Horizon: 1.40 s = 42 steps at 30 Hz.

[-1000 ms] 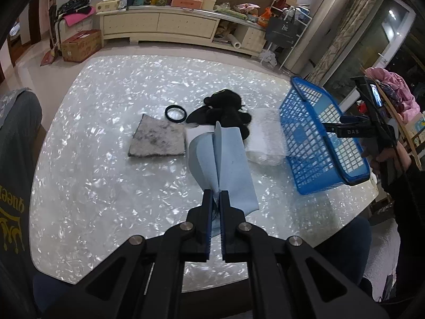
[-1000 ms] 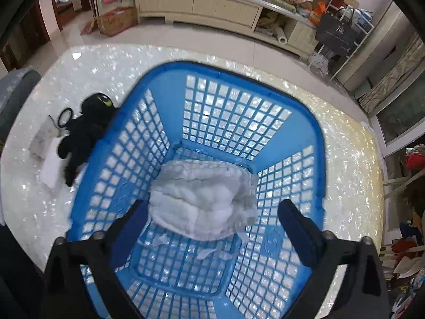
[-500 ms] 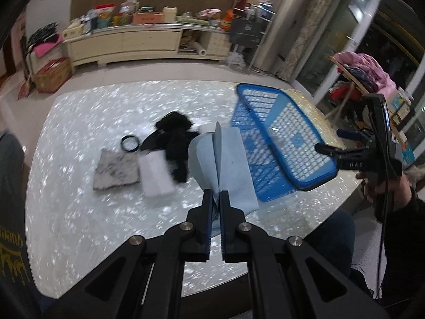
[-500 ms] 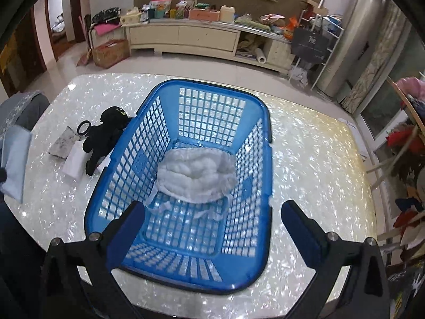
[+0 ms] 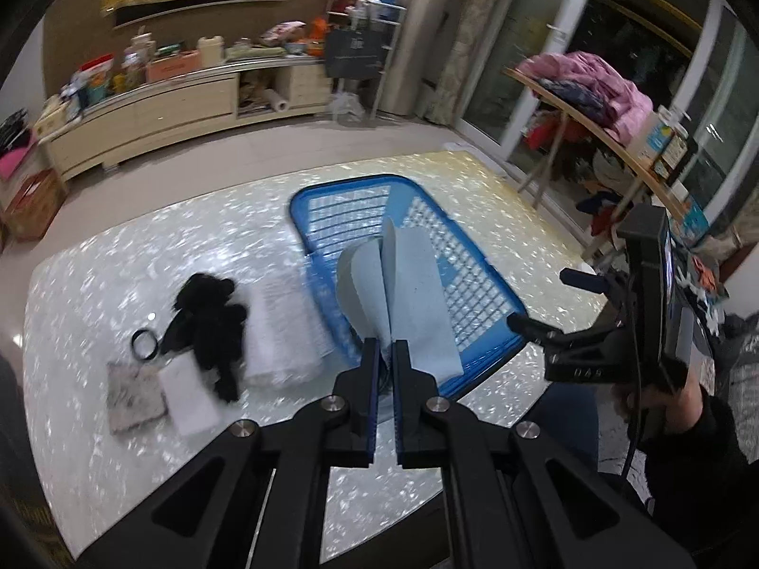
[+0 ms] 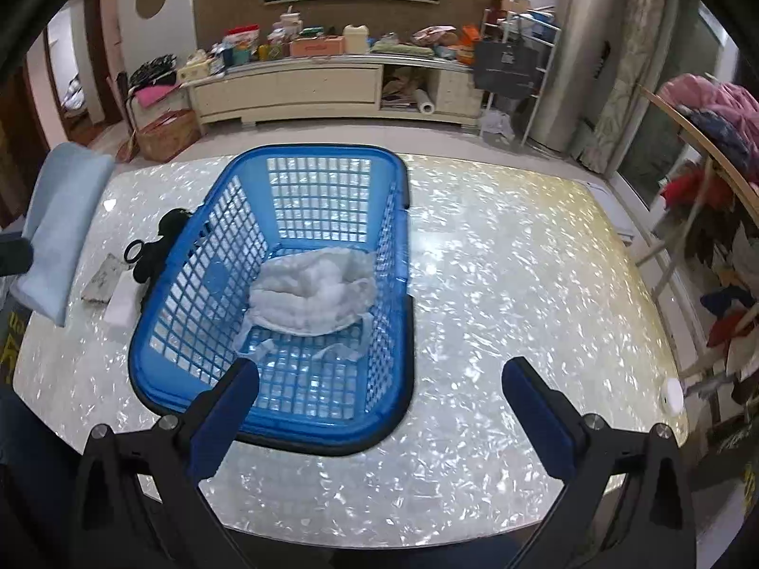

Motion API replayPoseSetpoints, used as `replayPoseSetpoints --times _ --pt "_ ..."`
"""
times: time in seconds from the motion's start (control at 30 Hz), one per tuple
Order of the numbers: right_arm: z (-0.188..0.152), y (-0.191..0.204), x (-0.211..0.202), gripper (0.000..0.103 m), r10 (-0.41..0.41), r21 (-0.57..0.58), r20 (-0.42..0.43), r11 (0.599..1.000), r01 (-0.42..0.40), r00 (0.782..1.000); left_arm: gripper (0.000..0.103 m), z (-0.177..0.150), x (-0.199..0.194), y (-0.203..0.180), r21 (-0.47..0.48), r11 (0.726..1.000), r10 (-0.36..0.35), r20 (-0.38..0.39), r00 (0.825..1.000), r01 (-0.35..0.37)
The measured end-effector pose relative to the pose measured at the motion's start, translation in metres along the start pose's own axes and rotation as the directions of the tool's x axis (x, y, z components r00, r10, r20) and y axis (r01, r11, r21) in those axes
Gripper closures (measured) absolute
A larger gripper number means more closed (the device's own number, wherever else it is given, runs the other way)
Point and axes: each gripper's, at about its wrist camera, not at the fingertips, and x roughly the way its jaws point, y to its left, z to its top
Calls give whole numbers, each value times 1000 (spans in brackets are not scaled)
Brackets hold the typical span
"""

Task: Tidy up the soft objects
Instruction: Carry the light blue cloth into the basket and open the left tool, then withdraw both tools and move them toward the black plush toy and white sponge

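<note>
My left gripper [image 5: 385, 351] is shut on a folded light blue cloth [image 5: 398, 284] and holds it in the air in front of the blue plastic basket [image 5: 479, 294]. The cloth also shows at the left edge of the right wrist view [image 6: 61, 232]. The basket [image 6: 284, 426] stands on the table with a white crumpled cloth [image 6: 313, 294] inside. My right gripper [image 6: 379, 403] is open and empty, above the basket's near right corner. A black plush toy [image 5: 208, 317], a white cloth [image 5: 284, 327], a small white pad [image 5: 189, 398] and a grey cloth [image 5: 133, 398] lie left of the basket.
A black ring [image 5: 144, 345] lies beside the plush toy. The table [image 6: 522, 284] has a pearly white top. A long cabinet [image 6: 303, 90] with clutter stands behind it. A rack with clothes [image 6: 711, 142] is on the right.
My left gripper has swung right with the blue cloth, which now hangs in front of the basket. My right gripper has pulled back and to the right, away from over the basket.
</note>
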Motion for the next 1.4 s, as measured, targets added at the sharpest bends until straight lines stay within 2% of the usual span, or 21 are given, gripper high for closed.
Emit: replayPoseSetpoints --times 0.27,0.63,0.97,1.17,1.23,1.3,1.37,1.4 --pt "-13 -26 4 0 14 92 7 996 -14 1000 99 26 56 -40 87 996 -23 -99 995 31" --pt "-16 -39 9 0 40 142 0 989 -39 999 99 27 139 -55 113 993 0 -252 968 29" --pt "-16 -43 10 0 59 165 -9 985 -57 998 99 25 180 -55 148 989 52 -323 945 -3" --pt "-16 -47 11 0 67 170 -11 983 -64 998 98 18 193 -55 156 988 66 -348 935 -11" --pt "-15 -46 10 0 65 167 -10 984 -63 998 89 18 194 -57 162 987 77 -345 936 -22" --pt "-14 -46 8 0 65 163 -8 985 -62 998 57 20 194 -57 168 985 83 -340 937 -27" --pt "-13 -45 6 0 62 160 -6 985 -60 998 50 20 191 -58 181 983 98 -321 942 -40" --pt "-13 -45 5 0 60 159 -5 986 -58 998 50 20 189 -59 190 981 106 -313 944 -47"
